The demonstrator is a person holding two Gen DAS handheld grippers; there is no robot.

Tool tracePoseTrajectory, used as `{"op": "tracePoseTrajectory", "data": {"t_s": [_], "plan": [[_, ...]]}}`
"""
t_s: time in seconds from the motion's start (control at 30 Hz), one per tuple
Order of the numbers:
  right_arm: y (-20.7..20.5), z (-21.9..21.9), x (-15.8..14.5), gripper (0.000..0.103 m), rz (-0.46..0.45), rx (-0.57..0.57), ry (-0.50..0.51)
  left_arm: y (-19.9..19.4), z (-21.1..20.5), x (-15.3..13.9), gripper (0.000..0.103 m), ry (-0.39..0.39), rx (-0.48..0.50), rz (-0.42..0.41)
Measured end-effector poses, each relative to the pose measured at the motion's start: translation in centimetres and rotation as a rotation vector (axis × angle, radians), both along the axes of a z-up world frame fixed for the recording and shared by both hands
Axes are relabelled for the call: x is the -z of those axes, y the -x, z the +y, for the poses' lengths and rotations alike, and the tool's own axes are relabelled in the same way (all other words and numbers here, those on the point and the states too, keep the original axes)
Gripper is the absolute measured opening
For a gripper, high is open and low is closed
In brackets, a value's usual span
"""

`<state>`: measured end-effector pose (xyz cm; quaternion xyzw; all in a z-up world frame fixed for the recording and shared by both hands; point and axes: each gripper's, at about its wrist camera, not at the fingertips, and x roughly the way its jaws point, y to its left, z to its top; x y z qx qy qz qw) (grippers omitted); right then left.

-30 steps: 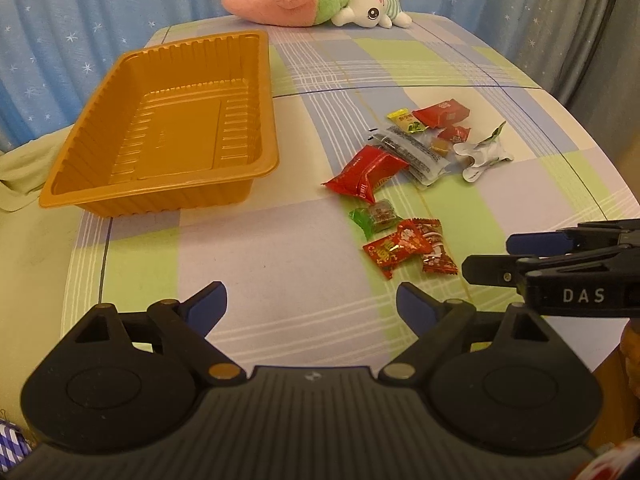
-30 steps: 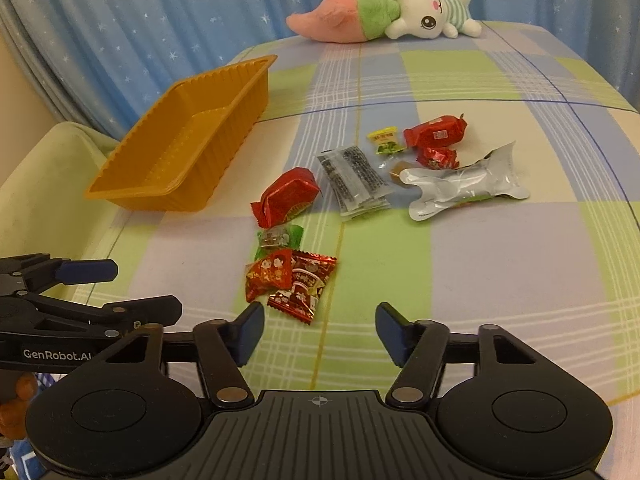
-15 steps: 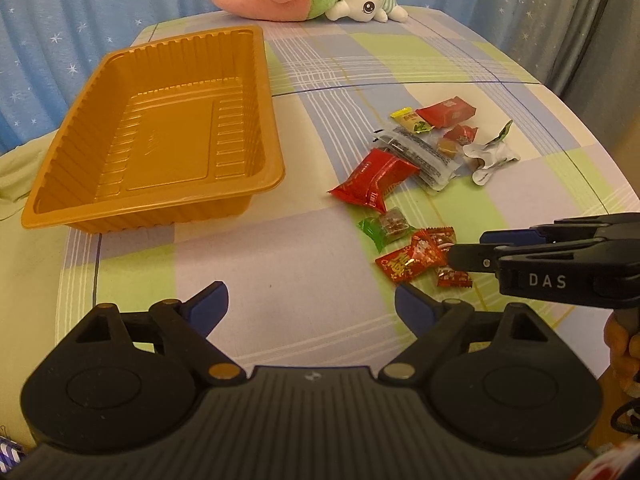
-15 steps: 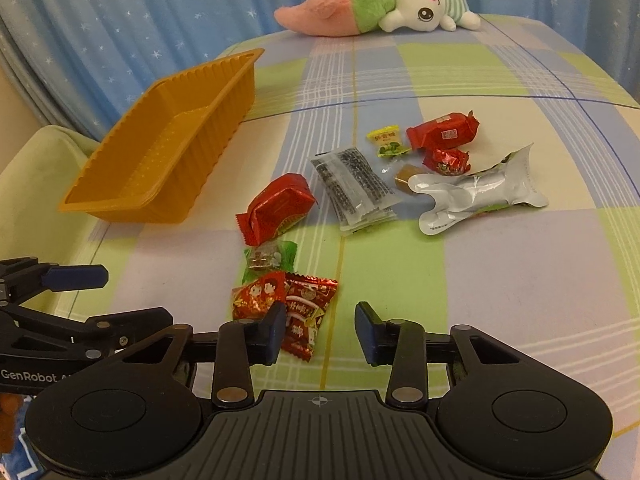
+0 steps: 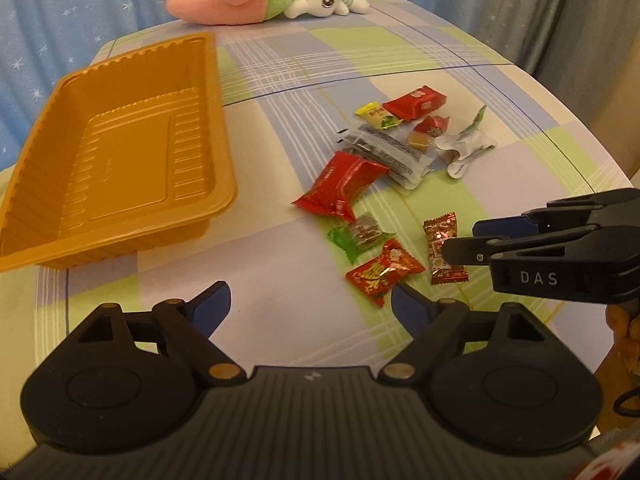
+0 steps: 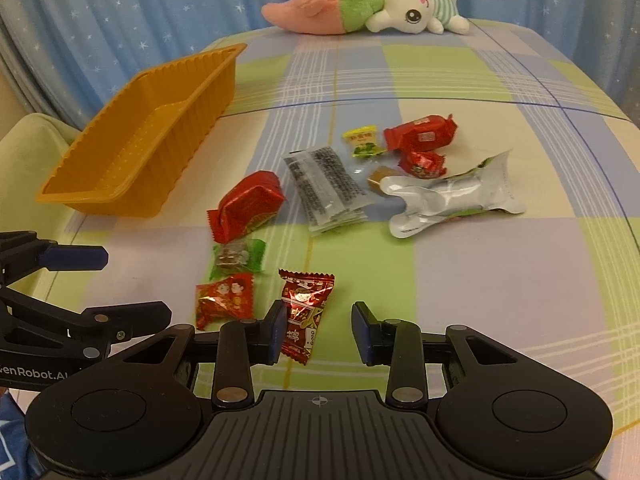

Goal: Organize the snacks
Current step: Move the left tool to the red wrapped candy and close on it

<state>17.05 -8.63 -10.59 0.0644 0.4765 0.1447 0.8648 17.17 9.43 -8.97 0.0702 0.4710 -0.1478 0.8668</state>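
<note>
We found the dark red candy point(image 6: 305, 312) lying on the checked cloth point(image 6: 500, 272) at the near edge of the scattered snacks, just beside a red sweet with two cartoon figures point(image 6: 224, 300) and below a green-wrapped sweet point(image 6: 239, 258). Our right gripper point(image 6: 319, 334) had just been closing, and its blue pads stood on either side of the candy's lower end: the left pad point(image 6: 276, 332) touched or overlapped the wrapper's edge, while the other pad stood clear of it with cloth showing between, so the candy was framed but not pinched. Our left gripper point(image 5: 310, 304) hung wide apart over bare cloth, its jaws narrowing slightly and holding nothing. Farther out lay the larger red packet point(image 6: 248, 204), the clear sachets point(image 6: 326, 184) and the silver pouch point(image 6: 452, 196); the orange tray point(image 5: 120, 160) sat empty to the left, well apart from the snacks.
</note>
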Motion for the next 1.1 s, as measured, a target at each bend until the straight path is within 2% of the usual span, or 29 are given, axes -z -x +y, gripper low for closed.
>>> {"op": "tracePoseTrajectory", "data": {"t_s": [0.23, 0.3, 0.5, 0.57, 0.83, 0.93, 1.0, 1.1], "plan": [[0.6, -2.1, -0.1, 0.036, 0.011, 0.056, 0.014, -0.4, -2.0, 0.4, 0.075, -0.009, 0.099, -0.018], [0.8, -2.7, -0.1, 0.036, 0.015, 0.076, 0.013, -0.4, -2.6, 0.6, 0.068, -0.012, 0.132, -0.023], [1.5, -4.2, -0.3, 0.036, 0.022, 0.118, 0.010, -0.5, -4.2, 1.0, 0.039, -0.023, 0.214, -0.035], [1.7, -4.5, -0.3, 0.036, 0.023, 0.129, 0.007, -0.6, -4.6, 1.1, 0.034, -0.025, 0.237, -0.035], [2.2, -5.5, -0.6, 0.036, 0.030, 0.160, -0.008, -0.8, -5.6, 1.9, 0.034, -0.061, 0.272, -0.019], [2.4, -5.8, -0.7, 0.036, 0.029, 0.167, -0.023, -1.0, -5.7, 2.2, 0.029, -0.062, 0.264, -0.003], [2.3, -5.9, -0.9, 0.036, 0.026, 0.167, -0.033, -1.2, -5.6, 2.3, 0.021, -0.050, 0.249, 0.008], [2.3, -5.8, -1.1, 0.036, 0.014, 0.155, -0.045, -1.5, -5.4, 2.4, 0.020, -0.025, 0.234, 0.025]]}}
